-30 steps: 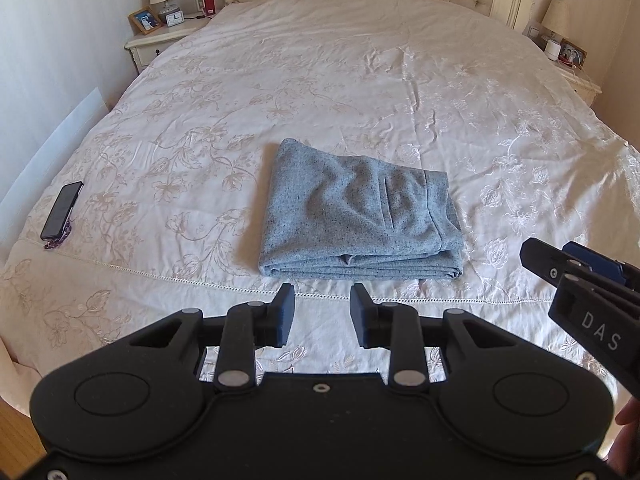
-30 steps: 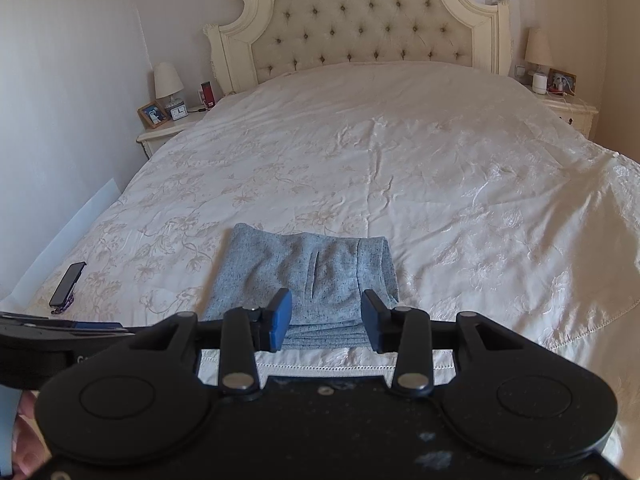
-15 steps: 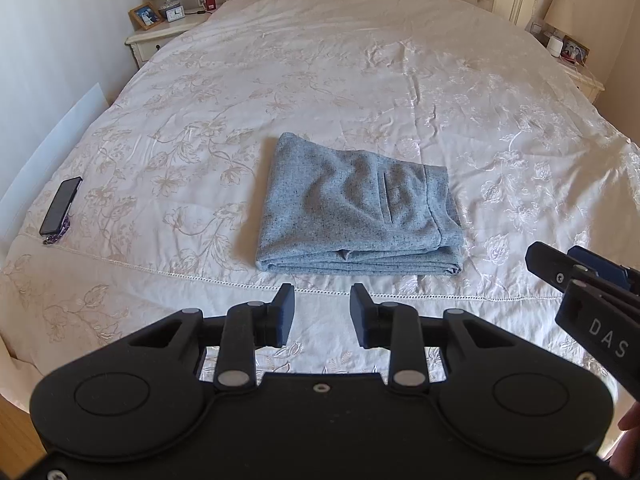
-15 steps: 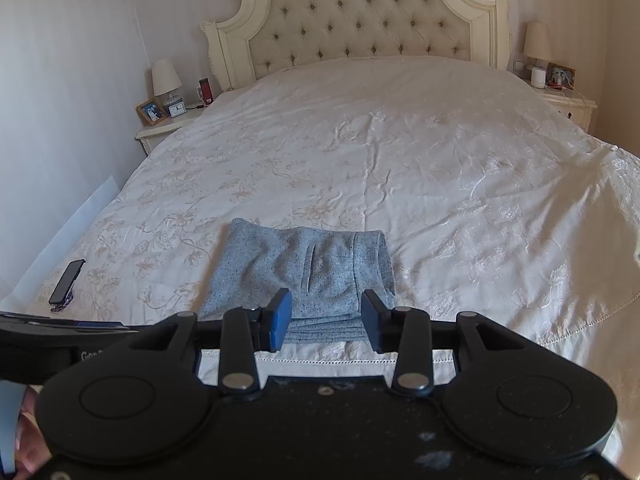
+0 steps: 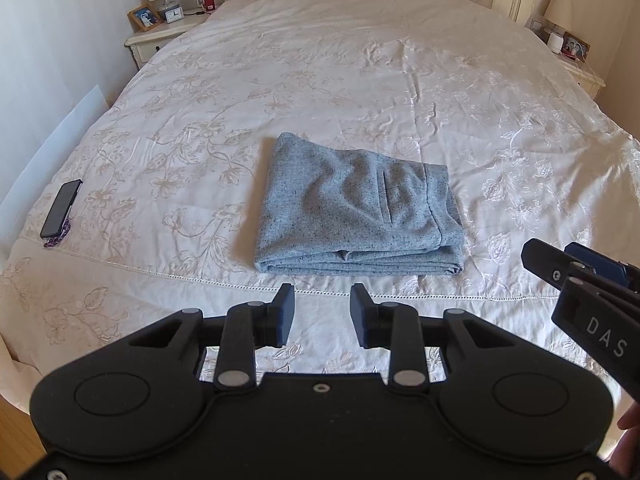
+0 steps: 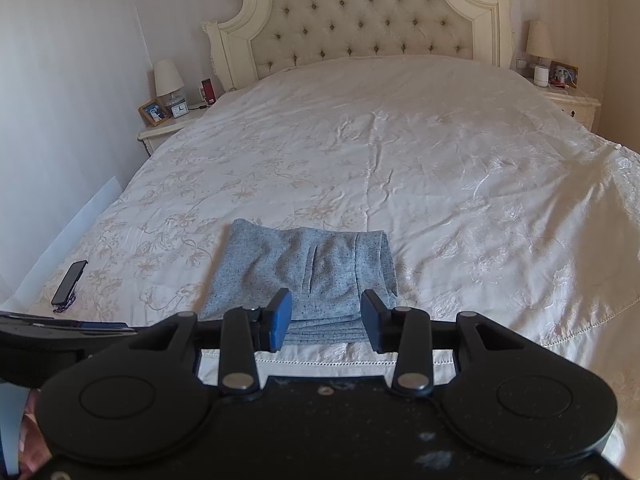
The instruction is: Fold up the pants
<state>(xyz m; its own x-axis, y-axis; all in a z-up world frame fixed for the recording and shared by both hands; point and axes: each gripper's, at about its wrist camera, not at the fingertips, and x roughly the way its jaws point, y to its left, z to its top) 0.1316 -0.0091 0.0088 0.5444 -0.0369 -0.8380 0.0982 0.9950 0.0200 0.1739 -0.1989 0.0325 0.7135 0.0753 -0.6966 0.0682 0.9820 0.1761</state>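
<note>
The grey-blue speckled pants (image 5: pixel 356 208) lie folded into a compact rectangle on the cream floral bedspread (image 5: pixel 360 80), near the foot of the bed; they also show in the right wrist view (image 6: pixel 304 276). My left gripper (image 5: pixel 322 316) is open and empty, held back from the pants' near edge. My right gripper (image 6: pixel 326 320) is open and empty, held above and in front of the near edge. The right gripper also shows from the side in the left wrist view (image 5: pixel 576 276).
A black phone (image 5: pixel 61 208) lies on the bed's left near corner. A nightstand with lamp, clock and photo frame (image 5: pixel 160 28) stands at the far left, another (image 6: pixel 560 92) at the far right. A tufted headboard (image 6: pixel 360 28) stands behind.
Both grippers have drawn back and tilted up from the folded pants, so more of the headboard shows. The pants have not moved.
</note>
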